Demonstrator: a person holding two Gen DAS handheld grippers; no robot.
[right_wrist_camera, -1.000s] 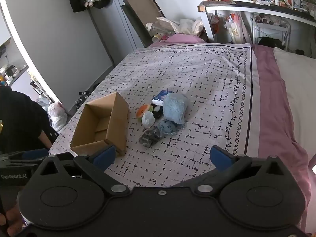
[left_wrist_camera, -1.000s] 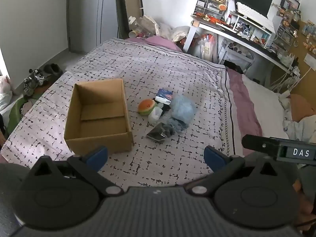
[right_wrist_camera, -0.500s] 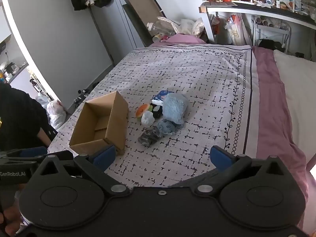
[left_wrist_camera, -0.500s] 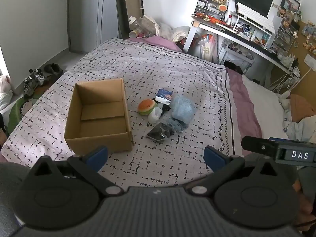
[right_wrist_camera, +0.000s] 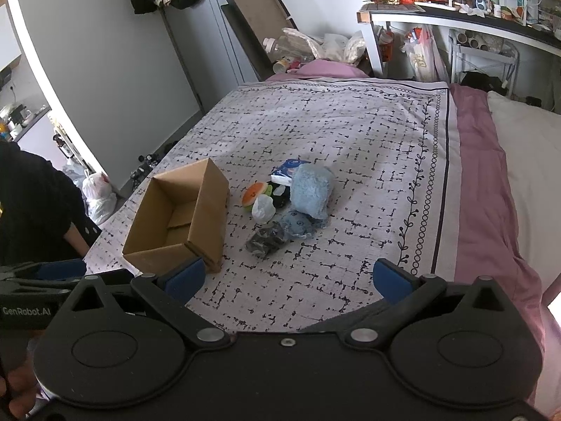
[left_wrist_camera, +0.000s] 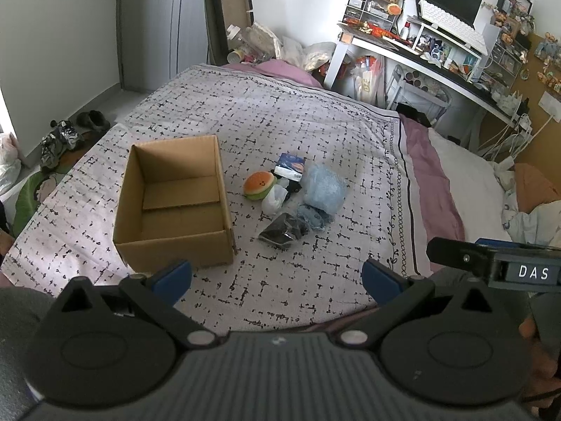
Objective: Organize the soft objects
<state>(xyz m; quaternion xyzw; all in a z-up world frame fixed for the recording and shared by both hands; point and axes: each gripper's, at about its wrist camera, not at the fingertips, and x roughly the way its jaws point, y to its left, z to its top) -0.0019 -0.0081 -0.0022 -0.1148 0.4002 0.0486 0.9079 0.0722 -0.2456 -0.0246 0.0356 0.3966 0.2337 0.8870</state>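
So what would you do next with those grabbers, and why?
Probably bring the right gripper forward and down to the dark bagged bundle, the pile's nearest item. Both grippers are open and hold nothing, the cardboard box looks empty, and the soft things lie beside it on the bed.

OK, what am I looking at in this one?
A person holds two tools above a bed. Both the left tool and the right tool are open and hold nothing. A cardboard box sits empty on the bedspread. Beside it lies a small pile of soft things, among them an orange plush and a fluffy blue item. No sorting has started.
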